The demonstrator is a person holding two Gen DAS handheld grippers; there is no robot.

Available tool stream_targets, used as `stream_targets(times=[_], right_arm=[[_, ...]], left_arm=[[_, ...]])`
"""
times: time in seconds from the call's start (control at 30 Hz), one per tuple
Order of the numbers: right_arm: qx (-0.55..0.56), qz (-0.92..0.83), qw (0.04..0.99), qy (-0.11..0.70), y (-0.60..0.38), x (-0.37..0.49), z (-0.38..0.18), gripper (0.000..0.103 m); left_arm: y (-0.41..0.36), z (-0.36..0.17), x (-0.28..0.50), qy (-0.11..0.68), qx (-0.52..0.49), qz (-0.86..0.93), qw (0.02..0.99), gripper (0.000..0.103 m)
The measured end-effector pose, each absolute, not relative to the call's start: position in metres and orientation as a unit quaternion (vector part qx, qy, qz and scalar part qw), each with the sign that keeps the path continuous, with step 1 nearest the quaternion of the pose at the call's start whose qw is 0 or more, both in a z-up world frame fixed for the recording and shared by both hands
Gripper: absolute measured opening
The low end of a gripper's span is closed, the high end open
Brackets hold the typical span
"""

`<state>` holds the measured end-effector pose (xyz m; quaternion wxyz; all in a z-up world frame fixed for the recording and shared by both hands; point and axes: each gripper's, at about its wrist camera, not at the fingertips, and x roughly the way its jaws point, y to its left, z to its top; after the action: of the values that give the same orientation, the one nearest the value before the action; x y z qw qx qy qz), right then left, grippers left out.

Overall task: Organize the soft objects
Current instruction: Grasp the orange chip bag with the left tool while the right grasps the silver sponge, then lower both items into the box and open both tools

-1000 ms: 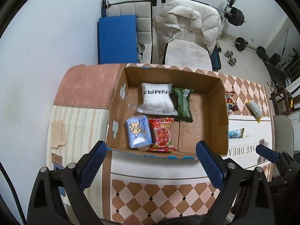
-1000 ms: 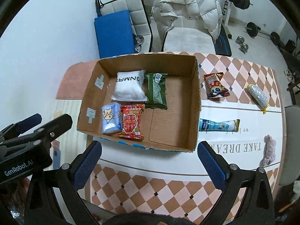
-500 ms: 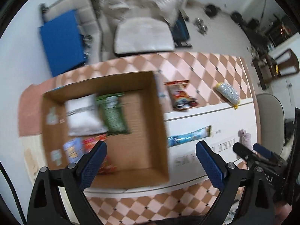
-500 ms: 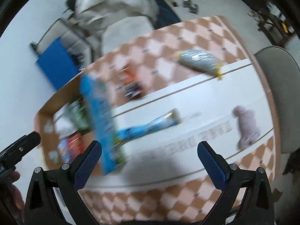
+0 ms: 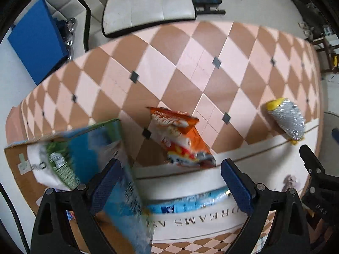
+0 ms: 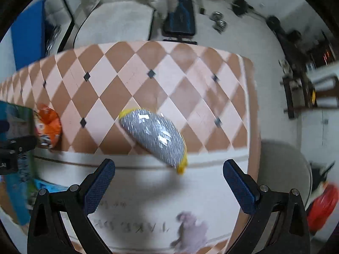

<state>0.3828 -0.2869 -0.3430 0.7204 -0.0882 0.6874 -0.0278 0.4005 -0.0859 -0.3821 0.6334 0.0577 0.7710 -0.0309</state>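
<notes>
Table: checkered cloth (image 5: pixel 190 67), bare squares toward far edge.
Left gripper (image 5: pixel 171 182): jaws spread, above orange bag (image 5: pixel 182 139), beside box (image 5: pixel 19 169).
Right gripper (image 6: pixel 169 182): spread, empty, before silver pouch (image 6: pixel 156 139).

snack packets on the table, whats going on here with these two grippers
A person is sorting soft packets into a cardboard box with two handheld grippers. Both are open and empty right now. The left gripper faces an orange snack bag, with a blue packet lying just below it. The right gripper faces a silver pouch with yellow ends. A small pink soft toy also lies loose on the table. Nothing is lifted.
</notes>
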Motion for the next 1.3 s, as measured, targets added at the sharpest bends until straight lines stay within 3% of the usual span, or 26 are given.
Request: stream_targets(times=[0.13,0.27,0.43,0.57,0.63,0.7,0.8,0.87,0.9,0.93,1.0,1.3], right_arm=[[-0.138,0.001,0.695,0.706,-0.276,0.403,-0.387,0.1],[-0.075,-0.011,0.67,0.738,-0.291,0.412,-0.414,0.066],[0.106,0.006,0.642,0.76,-0.322,0.41,-0.415,0.066],[0.095,0.007,0.647,0.757,-0.326,0.413,-0.412,0.068],[0.087,0.005,0.65,0.755,-0.326,0.417,-0.41,0.068],[0.084,0.006,0.652,0.753,-0.324,0.422,-0.406,0.068],[0.089,0.012,0.648,0.756,-0.322,0.424,-0.412,0.068],[0.091,0.019,0.642,0.761,-0.317,0.423,-0.418,0.067],[0.093,0.018,0.641,0.761,-0.316,0.42,-0.422,0.054],[0.099,0.015,0.642,0.76,-0.315,0.419,-0.425,0.047],[0.104,0.007,0.647,0.756,-0.313,0.414,-0.422,0.041],[0.154,0.035,0.685,0.712,-0.285,0.367,-0.353,0.037]], left_arm=[[-0.103,-0.399,0.404,0.769,0.097,-0.034,0.63,0.096],[-0.113,-0.407,0.409,0.773,0.09,-0.046,0.626,0.096],[-0.103,-0.423,0.414,0.791,0.039,-0.045,0.609,0.096],[-0.101,-0.435,0.417,0.796,0.023,-0.047,0.603,0.096],[-0.101,-0.441,0.416,0.799,0.017,-0.047,0.599,0.09],[-0.101,-0.446,0.418,0.799,0.015,-0.046,0.599,0.063],[-0.102,-0.445,0.418,0.79,0.027,-0.036,0.611,0.041],[-0.101,-0.441,0.415,0.784,0.025,-0.039,0.619,0.041],[-0.101,-0.44,0.413,0.782,0.025,-0.038,0.621,0.04],[-0.1,-0.438,0.41,0.78,0.028,-0.037,0.624,0.038],[-0.1,-0.427,0.398,0.769,0.033,-0.039,0.637,0.038],[-0.086,-0.342,0.338,0.723,-0.004,-0.087,0.685,0.038]])
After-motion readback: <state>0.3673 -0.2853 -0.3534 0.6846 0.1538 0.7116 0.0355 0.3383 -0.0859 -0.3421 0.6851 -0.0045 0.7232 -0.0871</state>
